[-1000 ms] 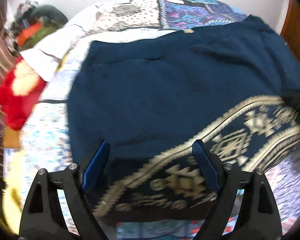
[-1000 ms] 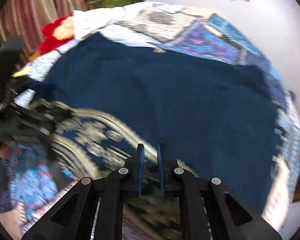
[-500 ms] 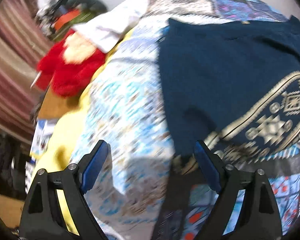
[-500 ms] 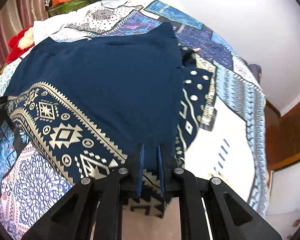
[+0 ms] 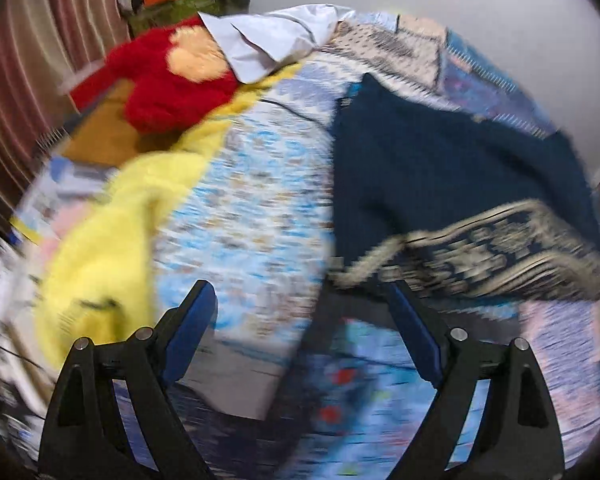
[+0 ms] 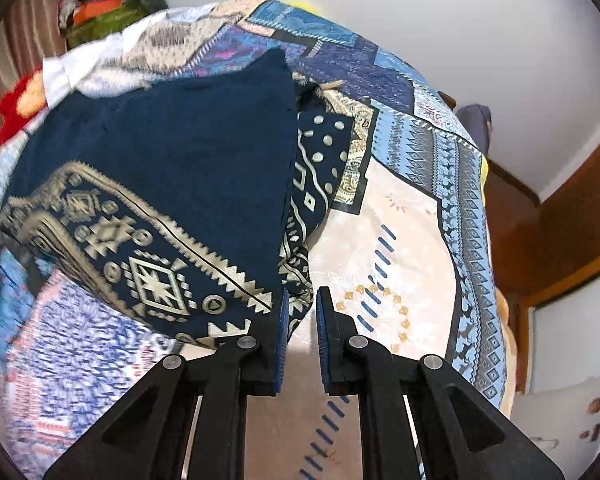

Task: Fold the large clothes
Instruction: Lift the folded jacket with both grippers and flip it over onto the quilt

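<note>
L tool (image 5: 302,312) wide open, empty, over bed (image 5: 256,208). R tool (image 6: 301,314) a bit open, beside blue cloth (image 6: 172,168).

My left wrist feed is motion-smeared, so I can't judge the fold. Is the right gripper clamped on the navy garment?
Observer: No. The right gripper has its jaws narrowly apart, and pale bedspread shows through the gap.
Operator: Where is the garment's right edge?
Observer: The navy garment has a straight right edge that ends just ahead of that gripper's left finger.
Operator: Is the fold tidy there?
Observer: Not fully. A dotted under-layer sticks out beyond that edge.
</note>
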`<state>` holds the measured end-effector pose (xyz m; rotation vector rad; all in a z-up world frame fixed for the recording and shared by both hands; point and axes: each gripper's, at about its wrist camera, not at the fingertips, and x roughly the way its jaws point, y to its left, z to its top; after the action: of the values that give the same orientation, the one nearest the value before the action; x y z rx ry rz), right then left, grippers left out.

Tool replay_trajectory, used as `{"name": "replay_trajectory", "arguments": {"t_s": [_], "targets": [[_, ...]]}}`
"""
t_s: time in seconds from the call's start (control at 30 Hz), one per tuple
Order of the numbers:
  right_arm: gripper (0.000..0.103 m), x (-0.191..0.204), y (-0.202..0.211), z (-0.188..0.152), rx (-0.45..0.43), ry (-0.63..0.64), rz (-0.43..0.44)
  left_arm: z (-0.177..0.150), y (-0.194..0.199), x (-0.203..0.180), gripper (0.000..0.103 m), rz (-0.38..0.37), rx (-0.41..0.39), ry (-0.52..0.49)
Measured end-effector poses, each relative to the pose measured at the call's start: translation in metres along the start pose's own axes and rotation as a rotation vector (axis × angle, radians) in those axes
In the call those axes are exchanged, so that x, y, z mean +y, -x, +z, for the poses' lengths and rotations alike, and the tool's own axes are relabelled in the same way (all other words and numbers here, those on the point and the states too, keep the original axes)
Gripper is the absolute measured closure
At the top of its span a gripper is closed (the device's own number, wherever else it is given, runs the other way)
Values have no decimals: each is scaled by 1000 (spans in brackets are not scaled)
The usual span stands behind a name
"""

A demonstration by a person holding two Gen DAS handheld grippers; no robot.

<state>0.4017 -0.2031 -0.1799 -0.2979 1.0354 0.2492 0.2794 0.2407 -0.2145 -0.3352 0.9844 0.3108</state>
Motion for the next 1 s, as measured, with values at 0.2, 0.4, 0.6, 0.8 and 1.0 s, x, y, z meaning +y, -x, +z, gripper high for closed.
{"name": "replay_trajectory", "arguments": {"t_s": [0.2, 0.4, 0.6, 0.8, 1.0], "targets": [[94, 26, 25, 28, -92, -11, 134, -1, -35, -17, 14, -286, 117, 217], [94, 66, -10, 47, -39, -3, 268, -5, -88, -26, 15, -403, 220, 346], [94, 81, -52, 38, 29, 3, 306, 21, -117, -32, 25, -483, 180, 430], [94, 69, -58, 49, 93, -64, 394, 45, -132, -45, 63, -415, 128, 465], [94, 101, -38, 73, 45, -59, 465, 50, -102, -50, 88, -366, 25, 415]]}}
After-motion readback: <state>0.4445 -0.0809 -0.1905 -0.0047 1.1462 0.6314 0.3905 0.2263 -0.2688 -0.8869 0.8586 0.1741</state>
